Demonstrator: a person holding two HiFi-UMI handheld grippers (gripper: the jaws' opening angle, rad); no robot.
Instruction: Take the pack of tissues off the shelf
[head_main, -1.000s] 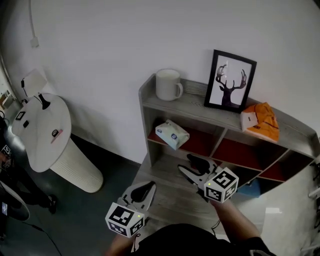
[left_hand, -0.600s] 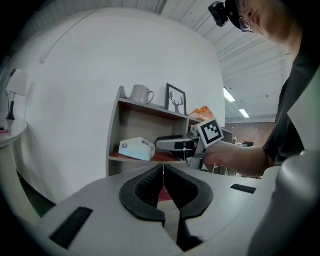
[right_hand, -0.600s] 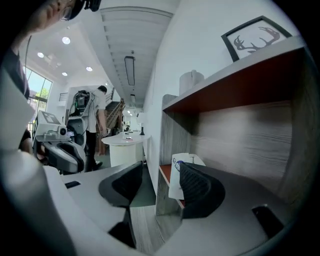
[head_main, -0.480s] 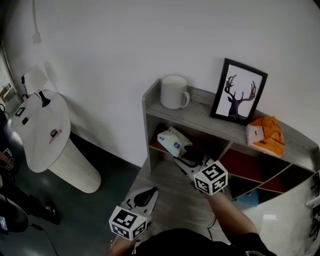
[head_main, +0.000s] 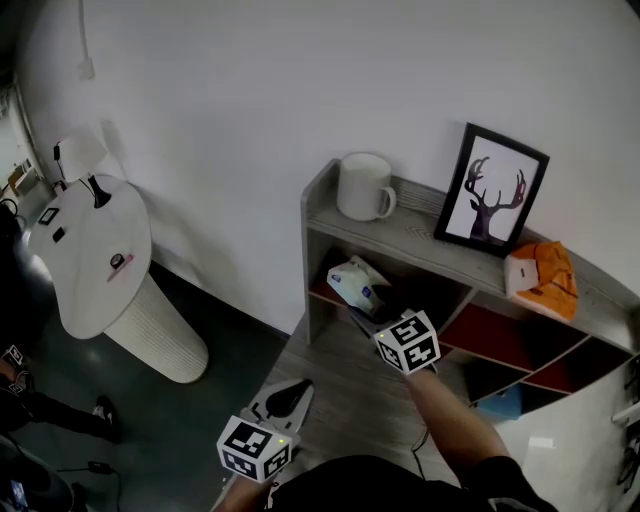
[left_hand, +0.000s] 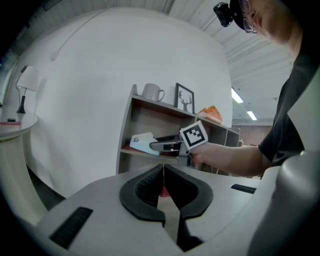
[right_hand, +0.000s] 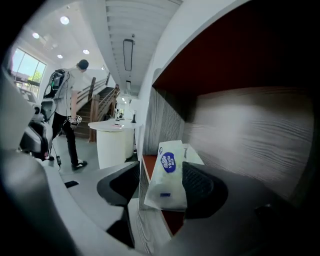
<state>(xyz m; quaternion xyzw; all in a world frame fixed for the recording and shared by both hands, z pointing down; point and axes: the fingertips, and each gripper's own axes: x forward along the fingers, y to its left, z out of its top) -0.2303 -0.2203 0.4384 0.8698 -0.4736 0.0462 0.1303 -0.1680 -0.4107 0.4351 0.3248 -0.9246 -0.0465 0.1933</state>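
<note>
The right gripper (head_main: 370, 315) reaches slightly downward into the shelf's (head_main: 317, 250) left compartment. Its jaws have just been opening wide around the pack of tissues (head_main: 357, 283) there, without gripping it. The left gripper (head_main: 285, 395) hangs low in front, jaws together and empty; a white mug (head_main: 362, 186) stands on top.

White wall (head_main: 220, 120), dark floor (head_main: 185, 430), round white pedestal table (head_main: 95, 255).
</note>
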